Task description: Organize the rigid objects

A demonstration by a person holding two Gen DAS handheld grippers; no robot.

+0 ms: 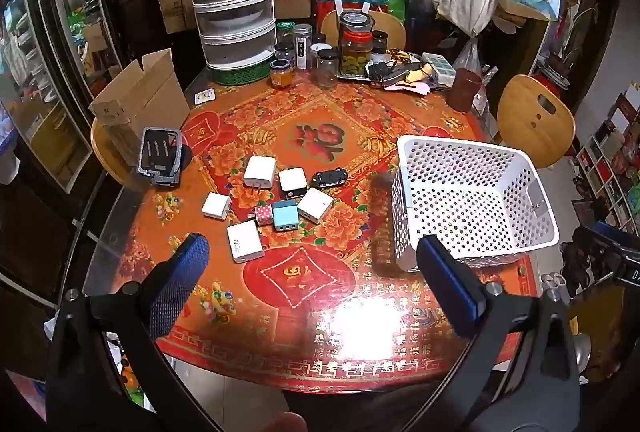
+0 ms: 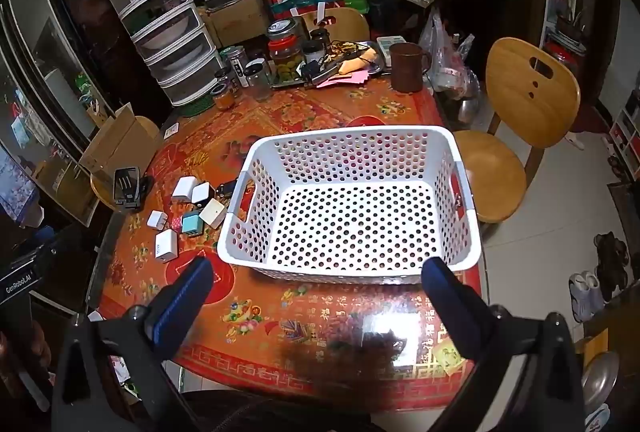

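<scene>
Several charger plugs lie in a cluster on the red patterned table: white ones (image 1: 245, 241) (image 1: 259, 170) (image 1: 216, 205), a teal one (image 1: 285, 216), a spotted pink one (image 1: 263, 215) and a black car-shaped item (image 1: 329, 177). The cluster also shows in the right wrist view (image 2: 191, 217). An empty white perforated basket (image 1: 476, 156) (image 2: 352, 136) stands to their right. My left gripper (image 1: 312, 256) is open and empty, above the table in front of the cluster. My right gripper (image 2: 320, 276) is open and empty, in front of the basket.
A black phone stand (image 1: 160, 156) stands at the table's left edge by a cardboard box (image 1: 140, 104). Jars (image 1: 354, 44), a stacked drawer unit (image 1: 232, 4), a tray of clutter and a brown mug (image 2: 406, 66) crowd the far side. Wooden chairs (image 2: 528, 92) stand to the right.
</scene>
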